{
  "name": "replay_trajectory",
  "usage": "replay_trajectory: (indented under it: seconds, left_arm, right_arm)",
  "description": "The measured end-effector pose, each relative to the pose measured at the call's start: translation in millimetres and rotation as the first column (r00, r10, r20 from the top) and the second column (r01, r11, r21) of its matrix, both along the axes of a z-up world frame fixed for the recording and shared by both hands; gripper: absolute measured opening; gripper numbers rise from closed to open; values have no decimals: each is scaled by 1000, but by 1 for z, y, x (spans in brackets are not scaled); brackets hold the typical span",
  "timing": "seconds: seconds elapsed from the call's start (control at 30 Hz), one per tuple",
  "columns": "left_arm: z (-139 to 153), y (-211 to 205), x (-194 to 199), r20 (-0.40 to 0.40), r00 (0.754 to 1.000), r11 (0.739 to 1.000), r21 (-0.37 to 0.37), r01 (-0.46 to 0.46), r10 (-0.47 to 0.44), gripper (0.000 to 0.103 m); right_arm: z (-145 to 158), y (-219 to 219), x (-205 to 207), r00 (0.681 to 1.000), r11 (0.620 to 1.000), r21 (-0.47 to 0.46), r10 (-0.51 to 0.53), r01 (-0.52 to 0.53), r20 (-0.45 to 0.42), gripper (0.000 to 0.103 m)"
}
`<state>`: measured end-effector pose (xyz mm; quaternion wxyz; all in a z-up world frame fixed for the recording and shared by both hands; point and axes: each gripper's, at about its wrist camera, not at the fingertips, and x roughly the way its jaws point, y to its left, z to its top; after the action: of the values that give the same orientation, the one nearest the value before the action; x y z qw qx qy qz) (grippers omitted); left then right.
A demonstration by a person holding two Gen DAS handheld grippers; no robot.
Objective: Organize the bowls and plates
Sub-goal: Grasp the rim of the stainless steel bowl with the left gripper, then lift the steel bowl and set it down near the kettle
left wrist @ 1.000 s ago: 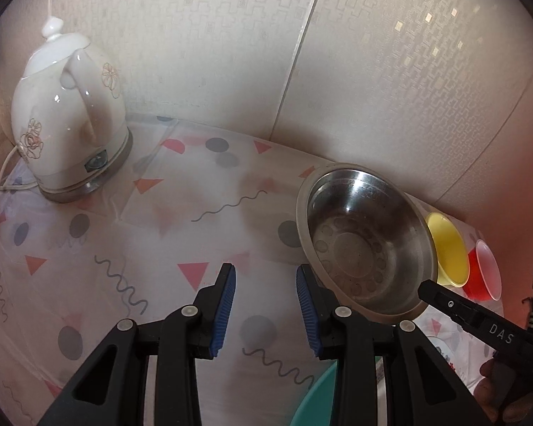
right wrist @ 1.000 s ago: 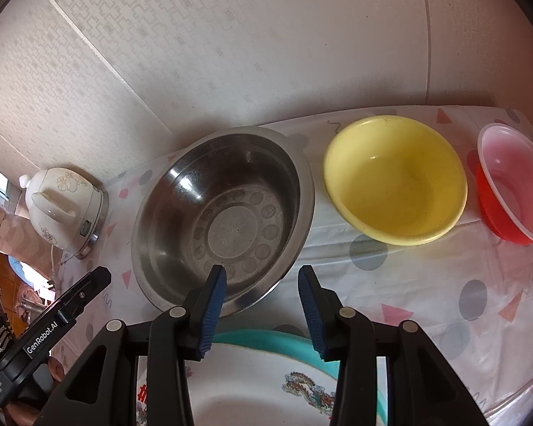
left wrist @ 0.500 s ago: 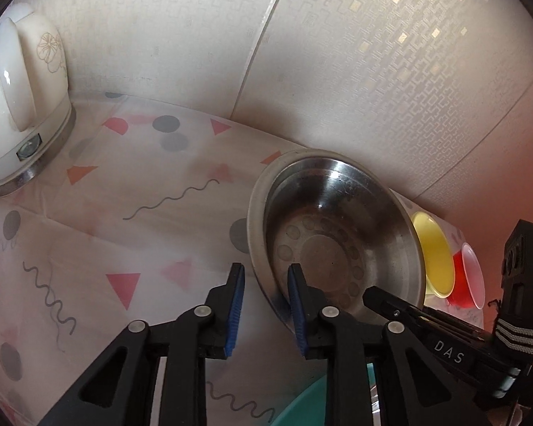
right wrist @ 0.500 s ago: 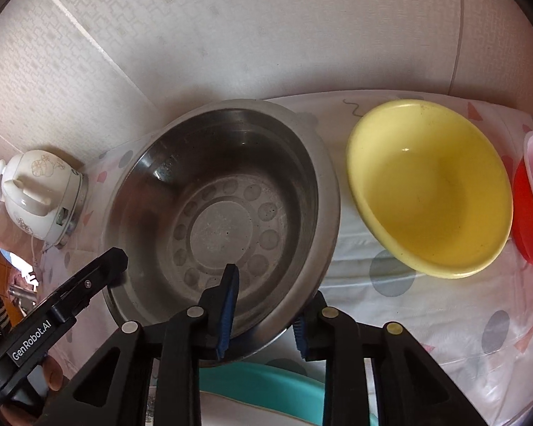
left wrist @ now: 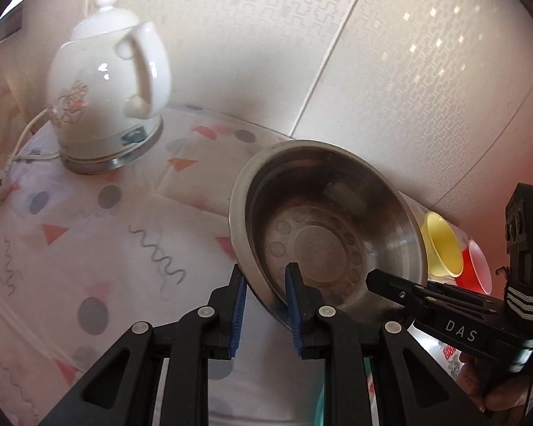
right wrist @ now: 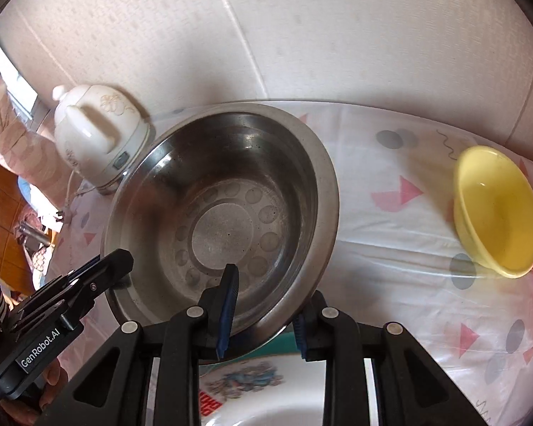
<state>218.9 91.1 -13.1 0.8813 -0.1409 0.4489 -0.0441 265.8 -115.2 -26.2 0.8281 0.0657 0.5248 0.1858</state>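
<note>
Both grippers are clamped on the steel bowl (right wrist: 224,213): left gripper (left wrist: 264,305) pinches the rim on 1 side w/ a pad inside & a pad outside, right gripper (right wrist: 263,305) does the same on the near rim. Bowl sits tilted over the tablecloth (left wrist: 89,248), above a teal-rimmed plate (right wrist: 266,390). Yellow bowl (right wrist: 497,209) & red bowl (left wrist: 476,269) sit off to the right, touching. White kettle (left wrist: 106,99) stands back left by the wall.

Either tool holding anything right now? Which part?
Both grip the round stainless-steel bowl by its near rim: left tool and right tool each have one pad inside, one outside.
</note>
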Motion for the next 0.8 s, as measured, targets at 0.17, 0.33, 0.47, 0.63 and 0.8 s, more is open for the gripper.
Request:
replay_trajectory:
  seconds: [0.17, 0.33, 0.47, 0.63, 0.8]
  left_arm:
    - [4, 38, -50, 10, 996, 995, 26, -93, 93, 23]
    - [-6, 68, -100, -11, 986, 986, 36, -165, 166, 23]
    - [-16, 81, -130, -32, 979, 979, 45, -199, 201, 23]
    - [-26, 84, -147, -45, 975, 975, 45, -217, 219, 23]
    - [-24, 78, -148, -26, 974, 972, 78, -222, 224, 24]
  right_arm:
    - [3, 43, -29, 991, 991, 10, 133, -133, -8, 28]
    - [1, 80, -65, 963, 963, -33, 268, -268, -5, 29]
    - [-9, 95, -87, 950, 949, -35, 311, -312, -40, 29]
    - [-21, 111, -96, 946, 944, -70, 317, -321, -63, 30]
    - [-18, 117, -104, 948, 932, -177, 315, -316, -38, 35]
